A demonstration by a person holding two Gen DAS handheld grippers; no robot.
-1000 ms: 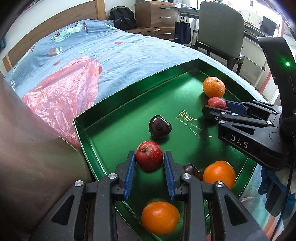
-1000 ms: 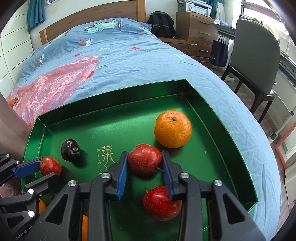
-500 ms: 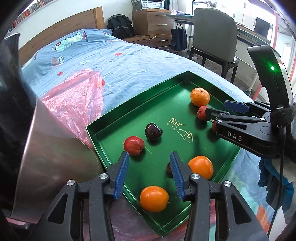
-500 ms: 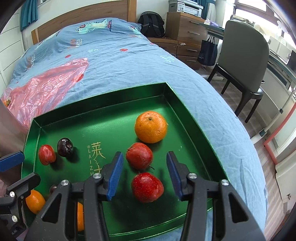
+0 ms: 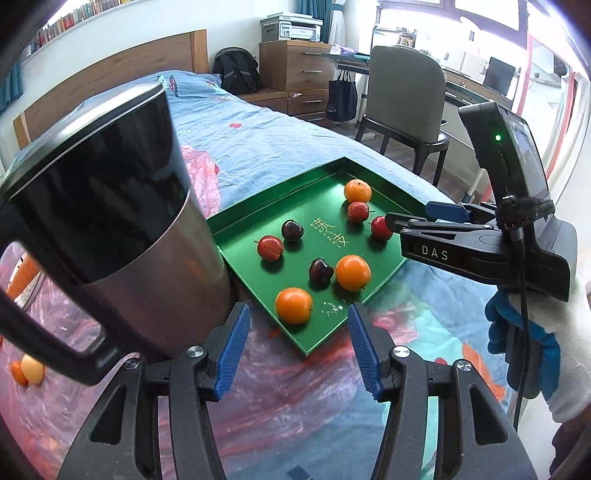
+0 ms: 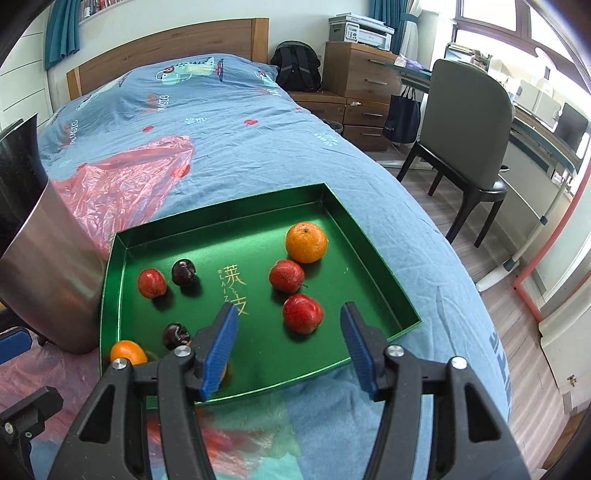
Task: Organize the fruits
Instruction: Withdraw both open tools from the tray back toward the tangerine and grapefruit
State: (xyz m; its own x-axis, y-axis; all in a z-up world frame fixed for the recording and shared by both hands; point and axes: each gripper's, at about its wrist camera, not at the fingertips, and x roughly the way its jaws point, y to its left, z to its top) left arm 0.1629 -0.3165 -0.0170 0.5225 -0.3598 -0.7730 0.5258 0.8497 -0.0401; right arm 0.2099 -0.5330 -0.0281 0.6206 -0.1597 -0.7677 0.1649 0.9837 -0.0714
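Both the left gripper (image 5: 297, 347) and right gripper (image 6: 288, 347) are hanging empty, jaws just opened, fingers spread; the red, dark and orange fruits (image 6: 303, 313) are lying mid-frame in the shallow green metal tray (image 6: 373, 258).

A home bedroom. A bed (image 6: 229, 122) with a wooden headboard (image 6: 166, 48) fills it. A dresser (image 6: 360, 70), printer (image 6: 360, 31) and chair (image 6: 469, 147) stand beside.

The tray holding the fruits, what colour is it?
The tray is shiny green with gold lettering in its middle; the right wrist view shows it best.
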